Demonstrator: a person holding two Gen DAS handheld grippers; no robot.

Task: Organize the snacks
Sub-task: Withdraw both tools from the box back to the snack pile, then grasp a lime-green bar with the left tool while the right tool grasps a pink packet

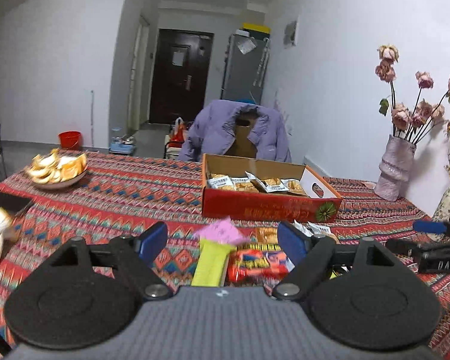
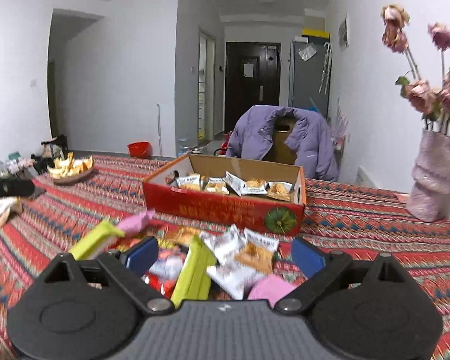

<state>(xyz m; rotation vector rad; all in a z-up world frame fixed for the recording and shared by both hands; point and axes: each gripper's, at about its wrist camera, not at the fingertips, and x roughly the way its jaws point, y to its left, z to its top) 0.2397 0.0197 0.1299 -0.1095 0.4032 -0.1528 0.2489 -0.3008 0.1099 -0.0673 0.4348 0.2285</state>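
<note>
A loose pile of snack packets (image 2: 225, 258) lies on the red patterned woven tablecloth (image 1: 120, 192), just in front of a shallow red cardboard box (image 2: 225, 210) whose open top shows several white-and-orange cracker packets (image 2: 249, 186) already lying inside.

In the left wrist view, the left gripper (image 1: 222, 241) hangs above the near edge of that pile with its blue-padded jaws spread wide. A yellow-green stick pack with a pink end (image 1: 213, 258) and a red-orange crinkled wrapper (image 1: 255, 264) lie below the gap between the pads, touching neither; nothing is held.

In the right wrist view, the right gripper (image 2: 225, 256) is likewise released, its blue pads wide apart. Under the gap lie a second yellow-green stick pack (image 2: 195, 273), white foil cracker packets (image 2: 240, 255) and a pink wrapped sweet (image 2: 270, 289), all resting on the cloth and clear of the pads. The first stick pack lies left of the left-hand pad here.

Farther back stand a shallow plate of orange peel (image 1: 57, 169), a chair draped with a purple padded jacket (image 1: 237, 132) and a pale pink vase of dried roses (image 1: 396, 165).
</note>
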